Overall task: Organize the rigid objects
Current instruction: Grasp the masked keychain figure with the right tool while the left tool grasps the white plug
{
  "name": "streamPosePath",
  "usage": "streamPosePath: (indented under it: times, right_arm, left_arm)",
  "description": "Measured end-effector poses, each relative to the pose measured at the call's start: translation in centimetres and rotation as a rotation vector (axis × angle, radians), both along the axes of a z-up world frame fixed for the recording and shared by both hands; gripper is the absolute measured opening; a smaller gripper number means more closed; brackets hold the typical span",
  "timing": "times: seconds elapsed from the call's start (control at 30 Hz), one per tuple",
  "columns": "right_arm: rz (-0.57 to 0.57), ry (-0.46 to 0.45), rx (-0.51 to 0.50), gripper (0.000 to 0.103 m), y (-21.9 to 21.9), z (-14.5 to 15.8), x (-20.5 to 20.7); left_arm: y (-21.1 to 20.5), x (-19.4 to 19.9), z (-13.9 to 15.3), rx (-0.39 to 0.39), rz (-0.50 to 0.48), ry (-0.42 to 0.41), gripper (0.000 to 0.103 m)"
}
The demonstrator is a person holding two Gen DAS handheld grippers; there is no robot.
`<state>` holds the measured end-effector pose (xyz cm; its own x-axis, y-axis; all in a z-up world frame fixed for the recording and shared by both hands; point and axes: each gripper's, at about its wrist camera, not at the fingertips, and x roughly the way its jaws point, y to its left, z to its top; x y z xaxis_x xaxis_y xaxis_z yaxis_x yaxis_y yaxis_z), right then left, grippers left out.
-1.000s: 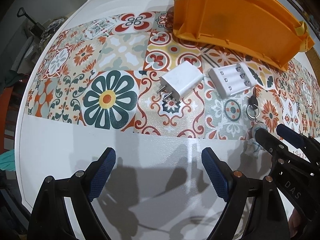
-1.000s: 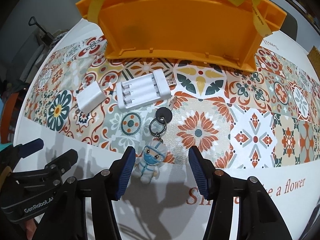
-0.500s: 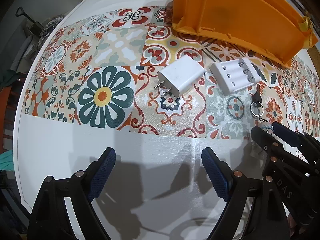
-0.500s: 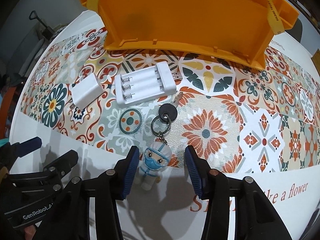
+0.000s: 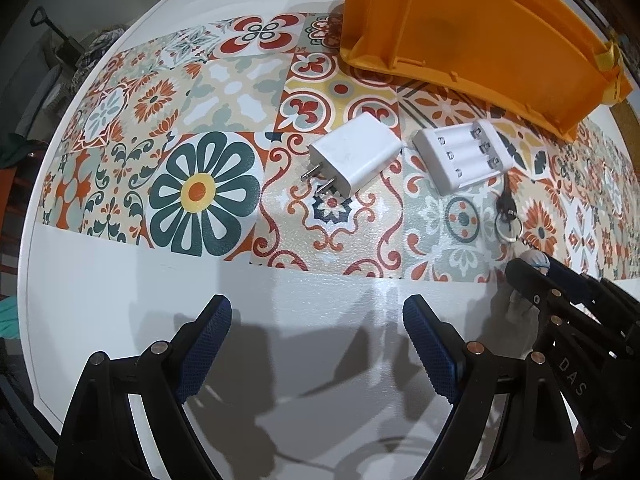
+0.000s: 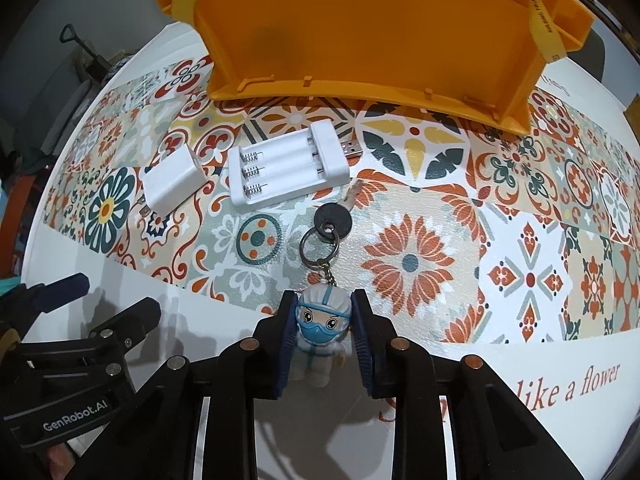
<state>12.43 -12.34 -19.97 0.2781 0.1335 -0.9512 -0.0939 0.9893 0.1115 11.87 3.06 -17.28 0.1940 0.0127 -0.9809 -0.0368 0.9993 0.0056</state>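
A small toy figure (image 6: 322, 320) in a white suit and blue mask lies on the white tablecloth, chained to a ring and a black-headed key (image 6: 333, 219). My right gripper (image 6: 324, 300) is shut on the figure, with a pad pressed against each side of its head. In the left wrist view the same gripper (image 5: 534, 266) shows at the right edge, almost covering the figure (image 5: 534, 258). My left gripper (image 5: 316, 308) stands open over bare white cloth, holding nothing. Farther back lie a white plug adapter (image 5: 354, 154) and a white battery charger (image 5: 462, 156).
An orange plastic bin (image 6: 360, 32) with yellow straps stands at the back of the table, its open side toward me. The patterned tile cloth (image 5: 208, 192) covers the table's middle. The table edge curves round at the left, with dark clutter beyond it.
The right gripper's jaws have closed from wide apart onto the toy figure's head. The left gripper has kept its place and stayed open.
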Motion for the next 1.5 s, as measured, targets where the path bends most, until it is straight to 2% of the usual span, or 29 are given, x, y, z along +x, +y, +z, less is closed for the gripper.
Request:
streamPosePath:
  times: [0.3,0.57,0.9,1.2,1.5]
  right_arm:
    - [-0.029,-0.025,0.042,0.028,-1.4,1.9,0.5]
    - [-0.056,-0.038,0.081,0.028,-2.0,3.0,0.7]
    - [-0.081,-0.04,0.109,0.028,-2.8,3.1,0.9]
    - [-0.102,-0.031,0.118,0.028,-3.8,2.7,1.3]
    - [-0.11,-0.01,0.12,0.028,-4.1,2.0,1.7]
  left_arm:
    - [0.0,1.6,1.3,-0.053,0.033,-0.034,0.088]
    - [1.8,2.4,2.5,-0.109,0.084,-0.092,0.088]
    - [0.6,4.0,2.3,-0.065,0.07,-0.138,0.088]
    - [-0.5,6.1,1.0,-0.014,0.043,-0.168,0.088]
    - [-0.6,7.7,-0.4,-0.005,0.034,-0.167,0.082]
